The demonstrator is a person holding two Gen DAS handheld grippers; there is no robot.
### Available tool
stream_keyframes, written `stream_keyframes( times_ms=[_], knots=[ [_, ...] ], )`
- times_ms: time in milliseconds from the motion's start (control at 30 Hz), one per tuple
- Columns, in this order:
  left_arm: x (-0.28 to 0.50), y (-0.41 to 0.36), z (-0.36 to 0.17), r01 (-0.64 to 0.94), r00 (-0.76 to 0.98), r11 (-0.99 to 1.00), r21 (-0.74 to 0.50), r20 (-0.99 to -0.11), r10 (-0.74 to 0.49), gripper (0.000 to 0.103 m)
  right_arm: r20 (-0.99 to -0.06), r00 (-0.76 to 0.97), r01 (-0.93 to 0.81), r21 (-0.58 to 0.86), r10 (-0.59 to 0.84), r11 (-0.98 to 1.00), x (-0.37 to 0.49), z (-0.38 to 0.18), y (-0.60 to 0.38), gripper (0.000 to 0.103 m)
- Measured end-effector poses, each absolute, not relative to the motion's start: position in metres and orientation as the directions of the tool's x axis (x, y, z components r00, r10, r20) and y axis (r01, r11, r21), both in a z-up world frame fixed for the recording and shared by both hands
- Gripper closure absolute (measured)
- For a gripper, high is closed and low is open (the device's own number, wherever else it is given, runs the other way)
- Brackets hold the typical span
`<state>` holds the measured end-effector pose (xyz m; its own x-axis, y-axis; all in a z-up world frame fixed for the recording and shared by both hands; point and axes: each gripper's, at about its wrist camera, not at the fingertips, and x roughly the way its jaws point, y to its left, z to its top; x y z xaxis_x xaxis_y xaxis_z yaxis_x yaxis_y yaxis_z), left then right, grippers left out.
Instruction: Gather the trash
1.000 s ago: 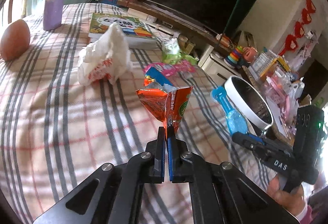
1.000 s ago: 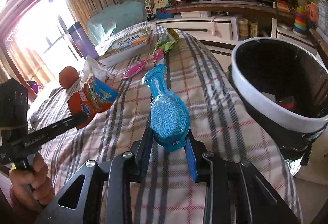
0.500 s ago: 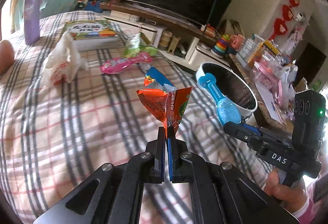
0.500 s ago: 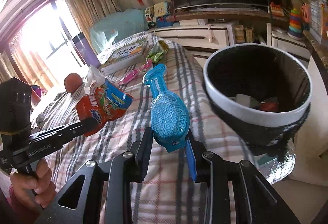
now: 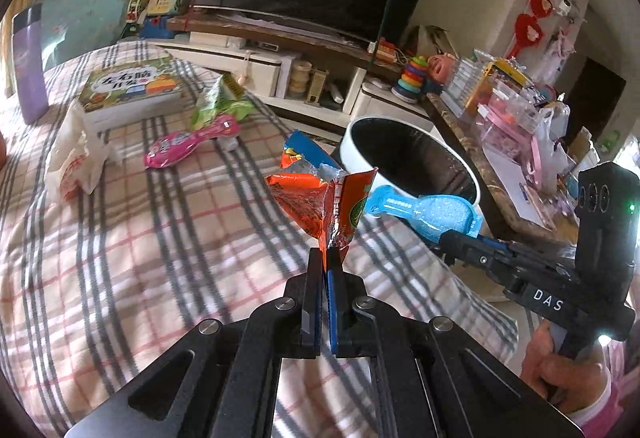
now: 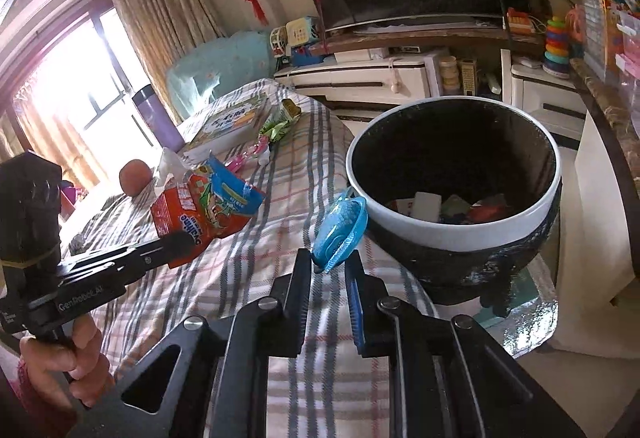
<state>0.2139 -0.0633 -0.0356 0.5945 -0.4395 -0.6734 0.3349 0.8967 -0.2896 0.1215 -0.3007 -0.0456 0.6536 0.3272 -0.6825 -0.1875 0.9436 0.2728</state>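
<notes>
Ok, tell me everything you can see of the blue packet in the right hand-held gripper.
The blue packet is a glossy plastic blister shaped like a bottle: a narrow neck and a rounded, speckled body. The right hand-held gripper pinches its wide end between its fingers, so it is held in the air. In the right wrist view it is turned nearly edge-on, its far end close to the white rim of the trash bin; whether they touch is unclear. It looks intact.

Both tools (image 5: pixel 325 258) (image 6: pixel 328 270) clamped, side by side
</notes>
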Motion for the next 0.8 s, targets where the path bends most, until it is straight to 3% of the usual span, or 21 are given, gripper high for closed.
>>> stream_keyframes(
  times_ms=[800],
  knots=[
    [0.217, -0.079, -0.032, 0.365, 0.586, 0.887, -0.284, -0.67, -0.455, 0.103, -0.626, 0.713, -0.208, 0.242, 0.316, 0.948, 0.109, -0.023, -0.307, 0.088]
  ],
)
